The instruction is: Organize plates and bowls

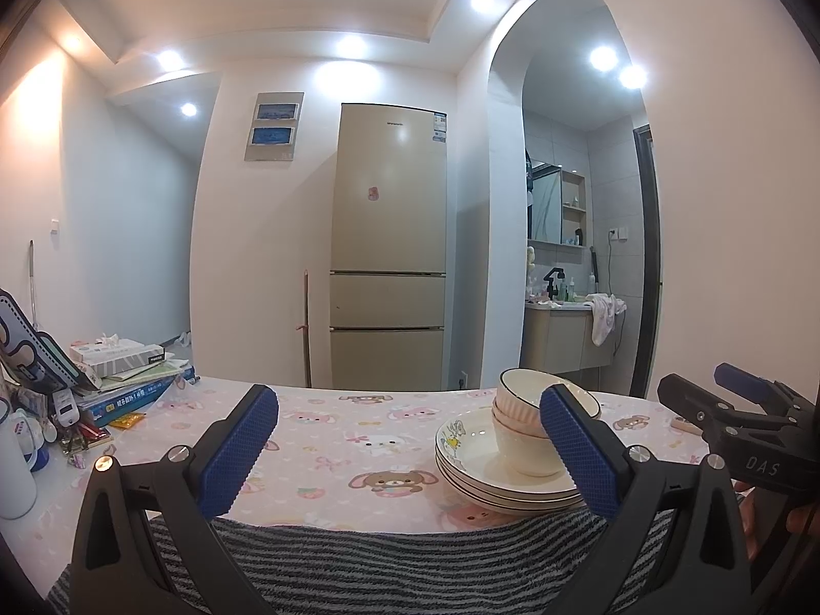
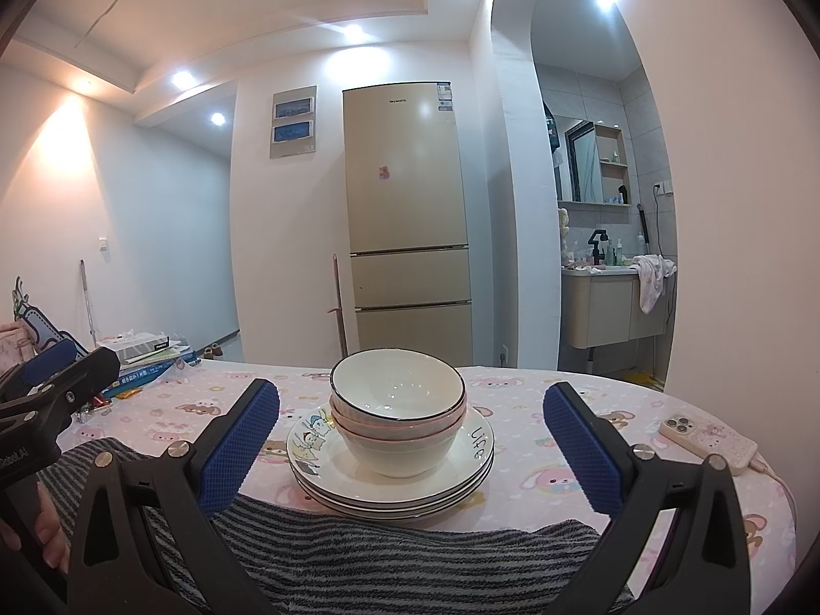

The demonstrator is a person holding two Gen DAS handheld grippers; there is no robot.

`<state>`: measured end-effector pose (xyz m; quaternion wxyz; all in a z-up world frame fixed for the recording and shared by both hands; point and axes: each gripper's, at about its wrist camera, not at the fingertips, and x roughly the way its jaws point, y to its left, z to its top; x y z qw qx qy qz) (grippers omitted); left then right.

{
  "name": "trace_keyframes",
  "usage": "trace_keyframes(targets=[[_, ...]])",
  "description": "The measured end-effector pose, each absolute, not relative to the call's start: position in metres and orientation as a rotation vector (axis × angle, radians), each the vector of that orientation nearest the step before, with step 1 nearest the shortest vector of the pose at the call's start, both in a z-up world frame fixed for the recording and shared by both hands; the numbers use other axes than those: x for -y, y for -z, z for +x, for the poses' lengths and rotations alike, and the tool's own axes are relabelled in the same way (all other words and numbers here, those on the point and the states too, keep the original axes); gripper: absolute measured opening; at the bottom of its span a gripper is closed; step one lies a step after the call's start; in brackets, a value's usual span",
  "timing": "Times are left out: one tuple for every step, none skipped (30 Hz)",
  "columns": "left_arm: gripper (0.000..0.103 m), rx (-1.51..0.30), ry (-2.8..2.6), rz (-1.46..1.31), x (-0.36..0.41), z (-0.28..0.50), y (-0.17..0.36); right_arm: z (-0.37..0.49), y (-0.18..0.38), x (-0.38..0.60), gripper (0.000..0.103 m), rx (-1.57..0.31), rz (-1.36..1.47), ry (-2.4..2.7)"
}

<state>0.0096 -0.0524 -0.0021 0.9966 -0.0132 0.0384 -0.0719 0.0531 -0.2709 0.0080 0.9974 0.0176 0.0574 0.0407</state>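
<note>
Kitchen-dining room, fridge (image 2: pixel 407 220) on the far wall; counter (image 2: pixel 533 492) under a pink cartoon cloth, striped towel (image 2: pixel 359 558) over its near edge.

Bowls (image 2: pixel 398 410): nested, three as far as the rims show, sitting in the top plate. Plates (image 2: pixel 392 487): one stack, three or so by the rims, just beyond the towel. From the right claw (image 2: pixel 411 443) the stack is dead ahead, centred between the jaws but beyond the tips. From the left claw (image 1: pixel 410 448) it sits ahead and right, partly behind the right-hand jaw.

Progress (judgement): all crockery in view is already in one pile, bowls on plates. Stacking looks done or near done; what may remain is moving the pile or splitting bowls from plates. Cannot tell which is wanted.

Claws: both spread wide, empty, touching nothing; each hangs over the towel.

Further out: phone (image 2: pixel 710 443) on a cable, right of the right claw; books (image 1: pixel 128 374) and clutter far left of the left claw.
</note>
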Motion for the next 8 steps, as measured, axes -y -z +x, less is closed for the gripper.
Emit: trace_keyframes(targets=[[0.103, -0.077, 0.144, -0.026, 0.0528, 0.0098, 0.0019, 0.0531, -0.0079, 0.271, 0.103, -0.114, 0.036, -0.08], [0.103, -0.077, 0.144, -0.026, 0.0525, 0.0096, 0.0022, 0.0528, -0.0077, 0.271, 0.103, -0.112, 0.037, -0.079], [0.103, -0.077, 0.144, -0.027, 0.0524, 0.0095, 0.0023, 0.0525, -0.0076, 0.271, 0.103, -0.11, 0.039, -0.079], [0.103, -0.077, 0.143, -0.028, 0.0524, 0.0095, 0.0024, 0.0524, -0.0074, 0.2709, 0.103, -0.108, 0.041, -0.079], [0.103, -0.076, 0.14, -0.029, 0.0524, 0.0097, 0.0021, 0.0523, -0.0071, 0.2709, 0.103, -0.108, 0.042, -0.078], [0.103, -0.073, 0.135, -0.03, 0.0524, 0.0081, 0.0019, 0.0523, -0.0069, 0.2712, 0.103, -0.108, 0.041, -0.078], [0.103, -0.071, 0.132, -0.033, 0.0523, 0.0077, 0.0015, 0.0523, -0.0069, 0.2712, 0.103, -0.108, 0.041, -0.079], [0.103, -0.07, 0.132, -0.036, 0.0523, 0.0062, 0.0015, 0.0519, -0.0069, 0.271, 0.103, -0.106, 0.041, -0.079]])
